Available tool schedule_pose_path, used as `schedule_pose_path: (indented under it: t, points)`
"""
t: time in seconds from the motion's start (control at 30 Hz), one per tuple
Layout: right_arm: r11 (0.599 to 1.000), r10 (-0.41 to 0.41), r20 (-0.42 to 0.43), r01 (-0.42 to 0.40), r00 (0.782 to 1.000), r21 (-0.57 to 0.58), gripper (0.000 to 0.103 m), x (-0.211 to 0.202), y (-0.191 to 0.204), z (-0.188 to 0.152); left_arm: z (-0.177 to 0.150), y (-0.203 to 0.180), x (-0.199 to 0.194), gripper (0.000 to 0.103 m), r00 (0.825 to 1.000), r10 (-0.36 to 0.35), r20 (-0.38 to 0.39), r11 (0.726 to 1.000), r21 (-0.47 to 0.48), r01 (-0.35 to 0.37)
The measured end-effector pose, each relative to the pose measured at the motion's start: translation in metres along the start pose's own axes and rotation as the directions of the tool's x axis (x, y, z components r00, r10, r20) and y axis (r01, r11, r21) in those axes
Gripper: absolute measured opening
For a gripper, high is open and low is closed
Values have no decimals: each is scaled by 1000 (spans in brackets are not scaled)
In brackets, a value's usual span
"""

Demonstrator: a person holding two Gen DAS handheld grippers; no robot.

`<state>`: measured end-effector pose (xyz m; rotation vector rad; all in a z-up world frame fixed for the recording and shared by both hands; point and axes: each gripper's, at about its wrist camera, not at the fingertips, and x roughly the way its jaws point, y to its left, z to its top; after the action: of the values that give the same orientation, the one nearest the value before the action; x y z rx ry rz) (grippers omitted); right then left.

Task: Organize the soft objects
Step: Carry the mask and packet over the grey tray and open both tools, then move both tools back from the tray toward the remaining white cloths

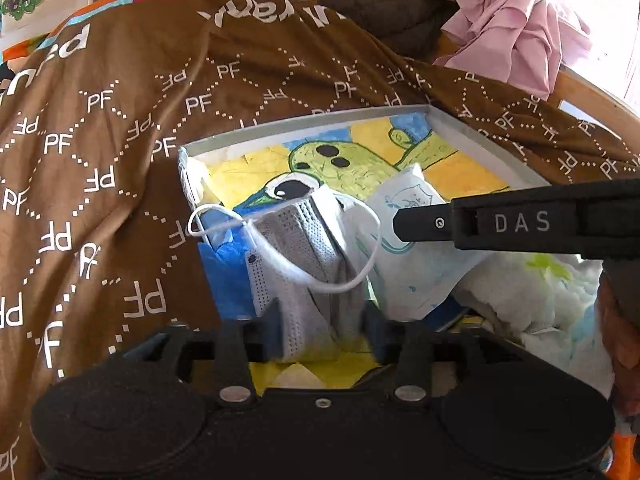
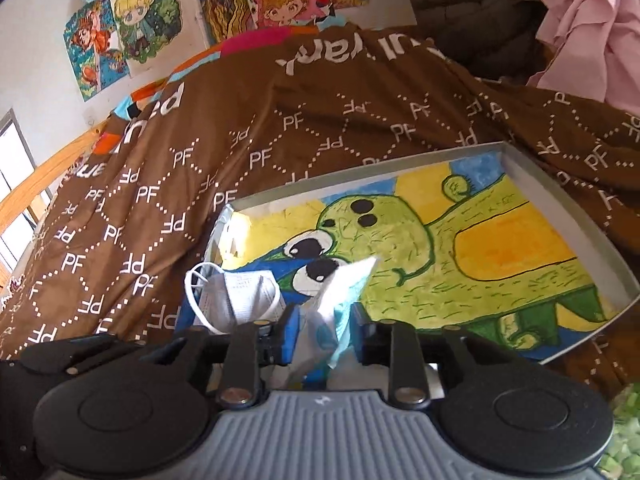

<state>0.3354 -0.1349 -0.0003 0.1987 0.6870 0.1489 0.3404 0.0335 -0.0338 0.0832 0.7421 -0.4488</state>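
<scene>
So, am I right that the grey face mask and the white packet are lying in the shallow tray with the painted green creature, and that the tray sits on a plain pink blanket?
Not quite: the blanket is brown with white PF lettering, not plain pink, as the right wrist view shows. The rest holds: the grey face mask and white packet lie in the tray with the painted green creature.

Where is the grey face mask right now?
In the left wrist view the grey face mask lies in the near left corner of the painted tray, beside a white packet, on the brown blanket.
</scene>
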Motion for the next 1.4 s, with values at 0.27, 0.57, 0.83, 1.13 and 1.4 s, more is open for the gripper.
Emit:
schedule_pose_path:
  t: [0.27, 0.57, 0.83, 1.13, 1.4]
  points:
    - [999, 15, 60, -17, 998, 29, 55, -35, -13, 6, 2, -14, -23, 81, 998, 65, 25, 997, 41, -66]
    - [999, 33, 183, -36, 983, 12, 76, -97, -25, 5, 3, -24, -72, 86, 983, 139, 118, 990, 5, -141]
    - [999, 25, 275, -14, 961, -42, 93, -159, -29, -11, -7, -40, -128, 100, 952, 158, 262, 987, -59, -148]
    - [998, -7, 322, 26, 947, -55, 101, -209, -39, -43, -19, -71, -177, 102, 921, 188, 341, 982, -69, -175]
    - [997, -38, 327, 57, 944, -48, 102, -240, -50, -73, -48, -96, -200, 102, 911, 190, 365, 981, -98, -166]
